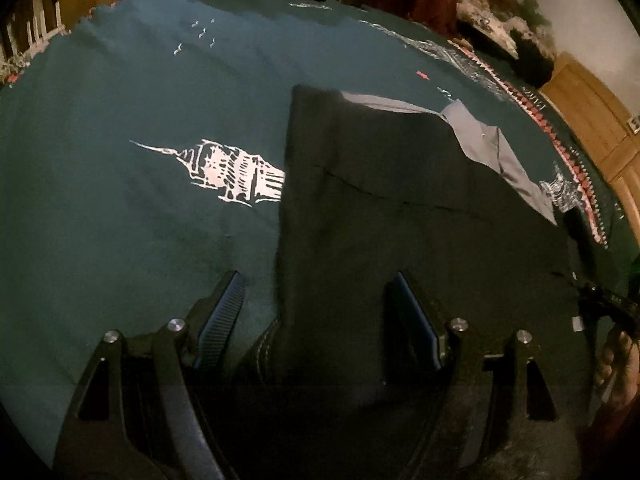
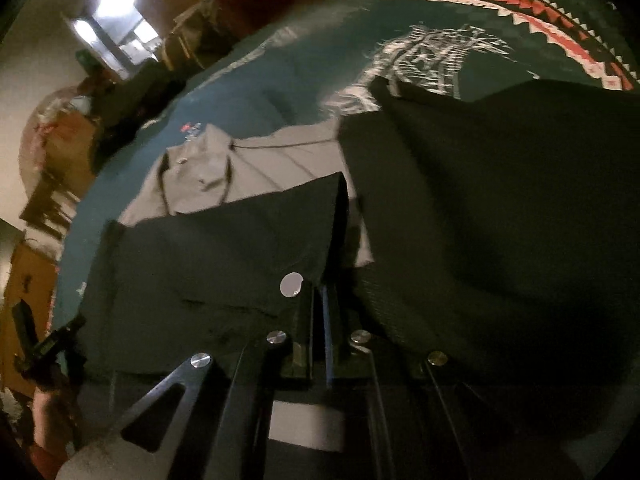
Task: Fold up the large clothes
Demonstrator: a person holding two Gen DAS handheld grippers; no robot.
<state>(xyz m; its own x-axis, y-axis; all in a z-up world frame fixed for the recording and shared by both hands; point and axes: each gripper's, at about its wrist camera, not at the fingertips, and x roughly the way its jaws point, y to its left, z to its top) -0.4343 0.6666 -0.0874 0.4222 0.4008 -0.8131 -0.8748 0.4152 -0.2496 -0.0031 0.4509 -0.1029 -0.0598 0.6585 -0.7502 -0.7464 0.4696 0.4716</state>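
Note:
A dark, nearly black garment lies folded on a teal cloth with white printed drawings. A grey lining with a collar shows at its far right edge. My left gripper is open, its fingers straddling the garment's near left edge, one finger over the teal cloth. My right gripper is shut on a lifted fold of the dark garment. More dark fabric drapes to the right. The grey lining shows beyond it.
The teal cloth has a red and white toothed border at its far edge. Heaped clothes lie beyond the cloth. Wooden doors stand at the right. The other gripper and a hand show at the left of the right wrist view.

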